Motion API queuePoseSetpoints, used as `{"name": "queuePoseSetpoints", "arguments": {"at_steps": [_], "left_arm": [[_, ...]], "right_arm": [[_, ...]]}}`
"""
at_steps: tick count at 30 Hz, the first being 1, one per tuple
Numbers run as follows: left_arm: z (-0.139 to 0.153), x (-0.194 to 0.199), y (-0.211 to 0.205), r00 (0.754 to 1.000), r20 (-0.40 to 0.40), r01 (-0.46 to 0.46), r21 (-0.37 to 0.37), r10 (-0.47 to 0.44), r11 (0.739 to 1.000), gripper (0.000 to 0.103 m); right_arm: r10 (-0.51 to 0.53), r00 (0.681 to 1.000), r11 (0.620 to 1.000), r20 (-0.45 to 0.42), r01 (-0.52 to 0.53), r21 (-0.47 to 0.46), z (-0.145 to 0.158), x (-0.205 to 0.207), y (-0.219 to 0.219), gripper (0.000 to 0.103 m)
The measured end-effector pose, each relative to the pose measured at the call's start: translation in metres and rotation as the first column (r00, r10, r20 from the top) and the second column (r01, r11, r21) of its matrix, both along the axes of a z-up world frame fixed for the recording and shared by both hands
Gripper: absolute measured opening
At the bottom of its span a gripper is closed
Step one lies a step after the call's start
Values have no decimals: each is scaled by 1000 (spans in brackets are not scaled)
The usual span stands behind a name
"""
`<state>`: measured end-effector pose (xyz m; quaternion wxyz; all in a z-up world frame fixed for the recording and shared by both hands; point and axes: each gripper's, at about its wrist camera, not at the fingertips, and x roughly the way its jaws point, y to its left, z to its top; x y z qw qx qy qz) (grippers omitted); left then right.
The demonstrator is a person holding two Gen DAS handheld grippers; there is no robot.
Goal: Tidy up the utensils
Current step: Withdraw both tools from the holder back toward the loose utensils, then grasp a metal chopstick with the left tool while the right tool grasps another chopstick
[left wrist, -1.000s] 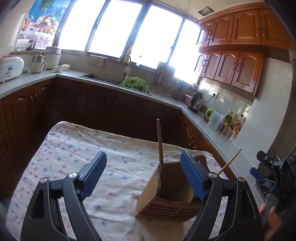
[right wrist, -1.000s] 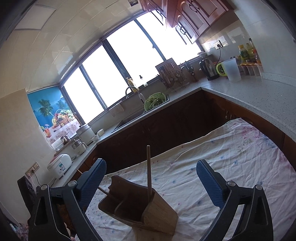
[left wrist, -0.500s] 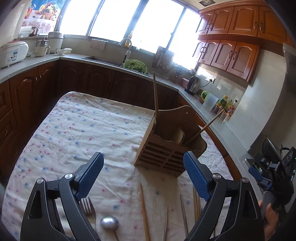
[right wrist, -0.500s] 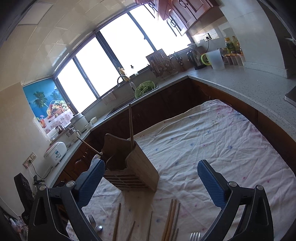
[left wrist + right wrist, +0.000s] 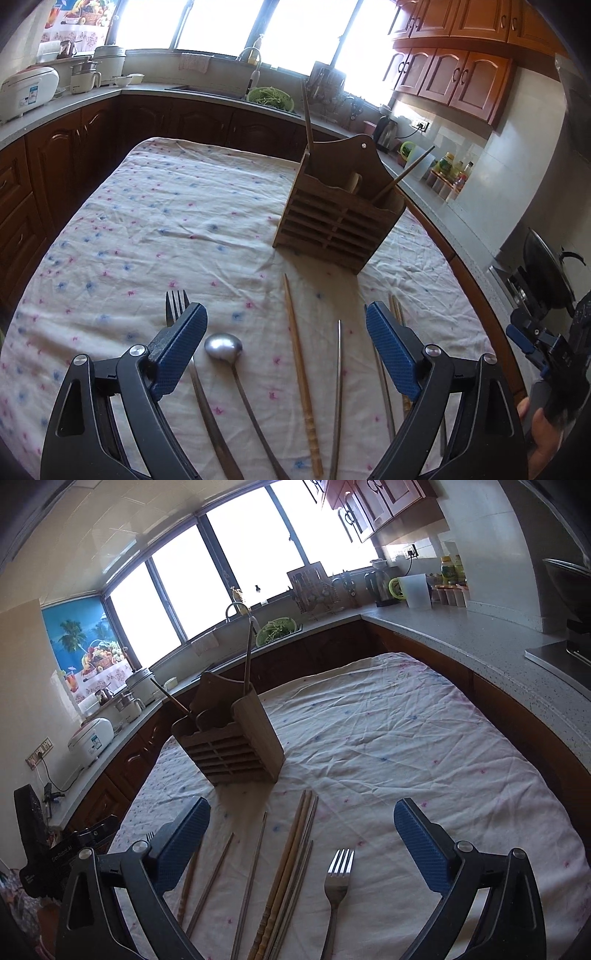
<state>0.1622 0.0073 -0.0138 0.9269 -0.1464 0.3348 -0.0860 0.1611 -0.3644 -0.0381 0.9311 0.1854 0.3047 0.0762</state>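
A wooden utensil holder stands on the cloth-covered table with two chopsticks sticking up from it. In front of it lie loose utensils: a fork, a metal spoon, a wooden chopstick and a metal chopstick. In the right wrist view several chopsticks and another fork lie in a row. My left gripper hovers open above the spoon and chopsticks, holding nothing. My right gripper is also open and empty above the chopsticks and fork.
Kitchen counters wrap around the table, with a sink, a green colander, a rice cooker, a kettle and bottles. A wok sits at the right. A hand holds the other gripper.
Both grippers have drawn back from the holder and tipped down. The loose forks, spoon and chopsticks have come into view below them. The holder now sits farther away.
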Motion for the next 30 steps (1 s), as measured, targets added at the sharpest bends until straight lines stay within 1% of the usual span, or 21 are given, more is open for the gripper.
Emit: {"name": "queuePoseSetpoints", "arguments": {"at_steps": [4, 10, 13, 17, 18, 19, 20, 21, 22, 24, 25, 27, 28, 30], "left_arm": [[-5, -3, -12, 1000, -15, 23, 23, -22, 999, 90], [-7, -1, -27, 998, -29, 62, 43, -61, 997, 90], [-7, 3, -34, 996, -36, 87, 53, -85, 995, 90], [-8, 7, -41, 993, -39, 115, 57, -113, 992, 90], [-9, 9, -43, 992, -43, 124, 59, -122, 990, 88], [-10, 11, -45, 990, -49, 136, 60, -133, 989, 83], [-11, 14, -47, 987, -57, 151, 59, -147, 987, 80], [-13, 17, -50, 984, -67, 167, 58, -163, 984, 75], [-15, 20, -53, 981, -78, 183, 60, -178, 981, 73], [-19, 26, -61, 973, -100, 213, 68, -206, 975, 64], [-21, 29, -65, 969, -111, 230, 70, -221, 971, 62], [-26, 35, -74, 959, -134, 260, 82, -248, 962, 55], [-28, 37, -78, 954, -146, 275, 89, -260, 957, 53], [-34, 43, -86, 944, -172, 302, 101, -282, 948, 46]], "right_arm": [[7, 1000, 1000, -15, -7, -6, -8, -7, -1, 101], [1, 1000, 1000, -15, -1, -22, -10, -8, -3, 99], [4, 1000, 1000, -23, -5, -24, -12, -6, -3, 92], [13, 998, 1000, -55, -14, -22, -18, 3, -2, 78], [16, 998, 1000, -62, -17, -20, -19, 5, -1, 75], [18, 997, 1000, -69, -20, -19, -21, 8, -1, 73], [21, 997, 1000, -74, -23, -18, -22, 10, 0, 69], [26, 997, 999, -79, -28, -16, -23, 13, 1, 62], [32, 996, 999, -86, -33, -14, -24, 16, 3, 59], [47, 993, 999, -106, -48, -9, -27, 25, 6, 49], [55, 992, 998, -115, -56, -6, -29, 30, 8, 47], [69, 988, 998, -141, -70, -6, -34, 40, 12, 32], [77, 985, 997, -154, -78, -3, -36, 46, 14, 30], [90, 979, 996, -184, -92, -4, -43, 58, 18, 27]]}}
